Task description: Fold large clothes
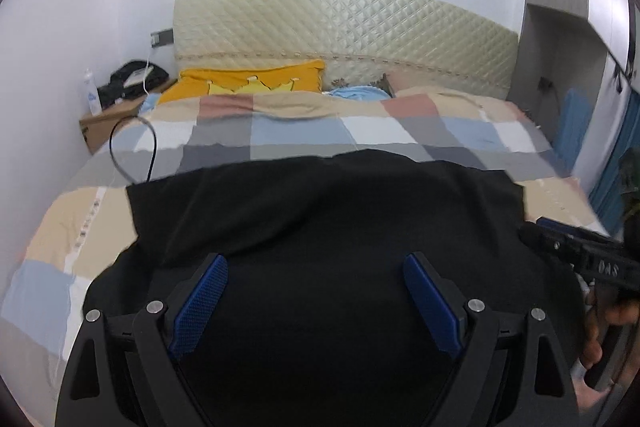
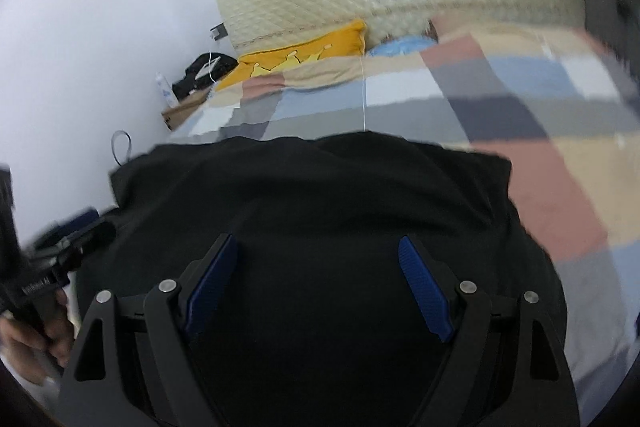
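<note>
A large black garment (image 1: pixel 320 211) lies spread on the checked bedspread (image 1: pixel 280 131), its far edge toward the pillows. It fills the lower half of the right wrist view too (image 2: pixel 320 195). My left gripper (image 1: pixel 316 263) is open and empty, held just above the garment's near part. My right gripper (image 2: pixel 318 247) is also open and empty above the garment. The right gripper's body shows at the right edge of the left wrist view (image 1: pixel 580 255), and the left gripper shows at the left edge of the right wrist view (image 2: pixel 68 251).
A quilted cream headboard (image 1: pixel 340 27) stands at the far end, with a yellow pillow (image 1: pixel 248 83) and a blue one (image 1: pixel 356 93). A bedside table (image 1: pixel 116 115) with a bottle and dark bag is far left. A black cable (image 1: pixel 132 147) loops at the bed's left edge.
</note>
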A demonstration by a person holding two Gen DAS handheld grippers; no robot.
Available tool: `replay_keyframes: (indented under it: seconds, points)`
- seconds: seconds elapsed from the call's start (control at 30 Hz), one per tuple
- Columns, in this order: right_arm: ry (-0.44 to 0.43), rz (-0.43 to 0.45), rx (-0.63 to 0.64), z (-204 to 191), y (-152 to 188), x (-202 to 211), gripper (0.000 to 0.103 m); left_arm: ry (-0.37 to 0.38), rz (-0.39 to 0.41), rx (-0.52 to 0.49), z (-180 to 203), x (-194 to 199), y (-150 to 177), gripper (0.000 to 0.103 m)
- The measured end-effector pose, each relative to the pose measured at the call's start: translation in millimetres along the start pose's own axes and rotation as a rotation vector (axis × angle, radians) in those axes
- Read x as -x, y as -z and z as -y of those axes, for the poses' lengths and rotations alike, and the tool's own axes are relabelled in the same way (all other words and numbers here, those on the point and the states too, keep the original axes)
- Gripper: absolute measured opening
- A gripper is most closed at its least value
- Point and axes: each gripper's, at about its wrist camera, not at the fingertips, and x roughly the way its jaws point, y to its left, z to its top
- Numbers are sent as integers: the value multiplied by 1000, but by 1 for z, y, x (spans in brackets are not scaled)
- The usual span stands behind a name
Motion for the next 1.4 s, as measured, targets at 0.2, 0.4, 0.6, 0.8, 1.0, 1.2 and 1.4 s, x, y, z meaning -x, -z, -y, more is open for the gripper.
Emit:
replay_keyframes:
  seconds: [0.2, 0.4, 0.6, 0.8, 1.0, 1.2, 1.4]
  points:
    - [36, 19, 60, -12, -12, -37, 83, -28, -43, 31, -6, -50, -9, 90]
    - [78, -7, 100, -21, -30, -77, 84, -39, -107, 39, -20, -93, -23, 90]
    - [92, -83, 94, -17, -34, -109, 89, -2, -164, 76, -29, -115, -24, 90]
    - [72, -120, 98, -15, -30, -122, 94, 30, -177, 96, -37, -122, -14, 91]
    - [68, -117, 107, -14, -18, -126, 94, 38, -161, 110, -37, -120, -3, 92]
    - [44, -96, 92, -9, -14, -110, 92, 15, -161, 65, -29, -117, 1, 92]
    - [37, -63, 80, 9, -25, -83, 89, -2, -139, 119, -57, -99, -10, 92]
